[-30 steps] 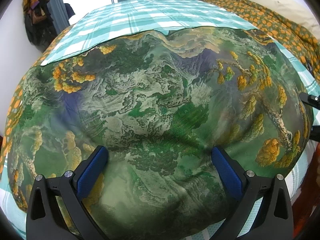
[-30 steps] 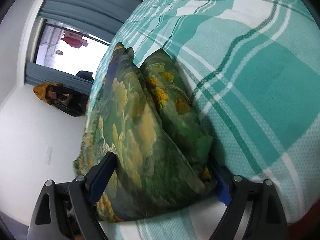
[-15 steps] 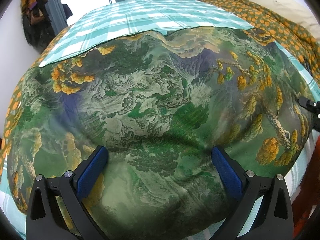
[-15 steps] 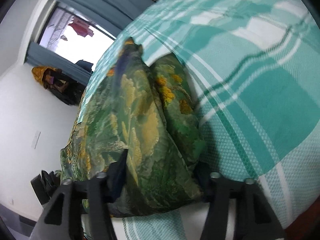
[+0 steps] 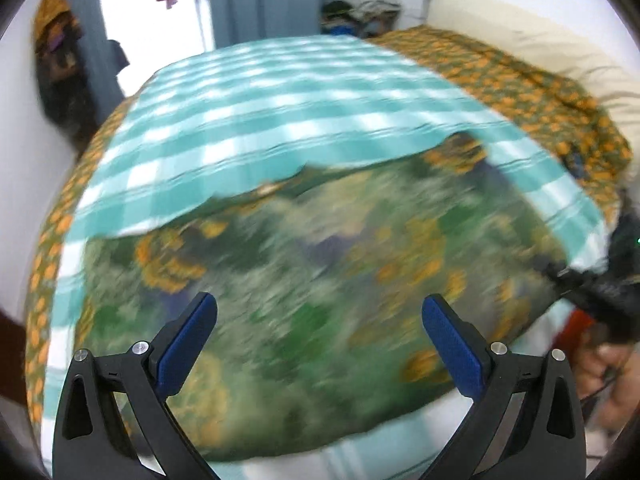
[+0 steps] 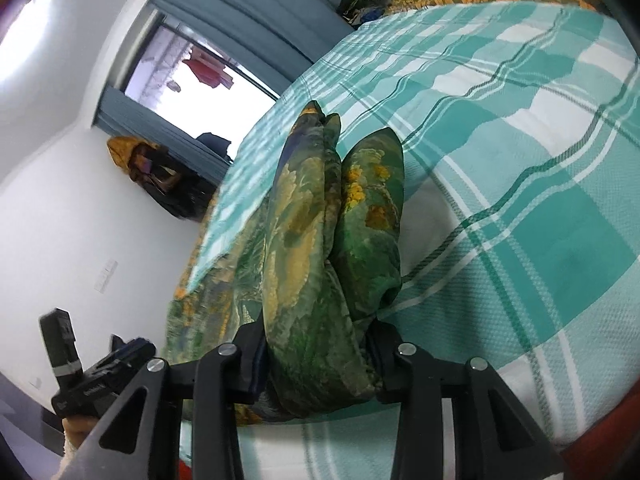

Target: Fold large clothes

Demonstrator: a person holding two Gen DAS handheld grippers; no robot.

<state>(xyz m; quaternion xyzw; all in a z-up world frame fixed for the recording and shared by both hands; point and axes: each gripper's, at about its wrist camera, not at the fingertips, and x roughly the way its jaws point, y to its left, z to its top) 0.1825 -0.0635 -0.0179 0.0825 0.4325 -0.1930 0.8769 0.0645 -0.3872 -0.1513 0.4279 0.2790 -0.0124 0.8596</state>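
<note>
Green landscape-printed folded garment (image 5: 312, 280): spread on teal-and-white checked bedsheet (image 5: 280, 92), directly ahead of and below left gripper (image 5: 320, 334), between its wide-apart blue pads. Near corner of same garment (image 6: 316, 280) bunched between the closing fingers of right gripper (image 6: 316, 354), pads pressing both sides. Checked bedsheet (image 6: 520, 160) to the right of and beyond right gripper. Orange-flowered quilt (image 5: 520, 92) beyond and right of left gripper, along far side of sheet. Blue-grey curtain (image 5: 256, 0) behind bed. Left gripper's body (image 6: 92, 380) at lower left of right gripper.
</note>
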